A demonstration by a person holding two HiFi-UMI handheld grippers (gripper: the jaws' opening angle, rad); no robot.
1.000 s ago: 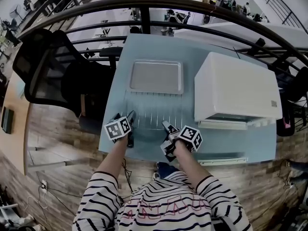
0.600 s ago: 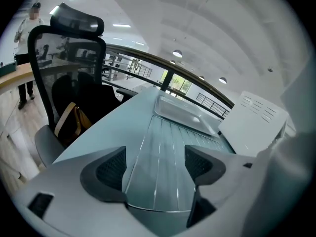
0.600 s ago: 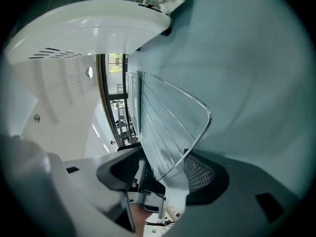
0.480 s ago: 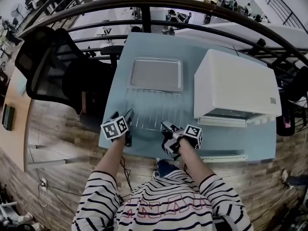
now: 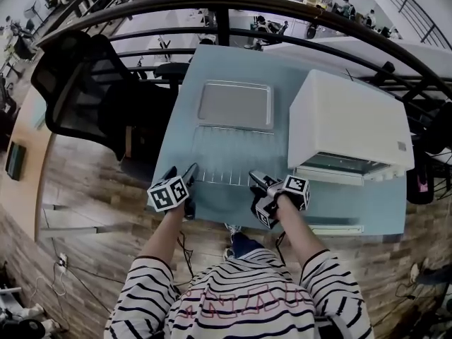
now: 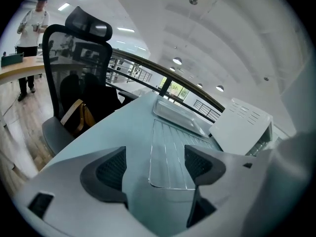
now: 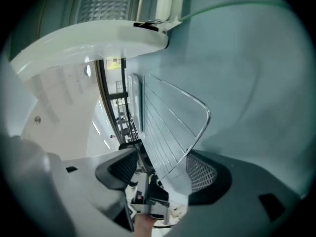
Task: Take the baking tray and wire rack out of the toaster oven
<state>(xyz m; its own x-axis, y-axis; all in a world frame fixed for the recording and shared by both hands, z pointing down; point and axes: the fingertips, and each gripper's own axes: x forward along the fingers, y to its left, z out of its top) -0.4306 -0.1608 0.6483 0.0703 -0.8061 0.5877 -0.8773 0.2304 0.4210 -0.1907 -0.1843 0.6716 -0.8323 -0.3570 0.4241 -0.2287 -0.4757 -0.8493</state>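
The wire rack lies flat on the pale blue table, with the baking tray just beyond it. The white toaster oven stands to the right, its door hanging open. My left gripper is at the rack's near left corner. In the left gripper view it is open and empty, with the rack ahead of it. My right gripper is at the near right corner. Its jaws have just been opening. The rack's edge runs between them, but the pads do not press it.
A black office chair stands left of the table. A dark curved railing runs behind the table's far edge. Wooden floor lies to the near left. In the left gripper view a person stands at a counter far off.
Both grippers have drawn back a little from the rack's near edge. The right one has shifted to the right. The rack and tray lie as before.
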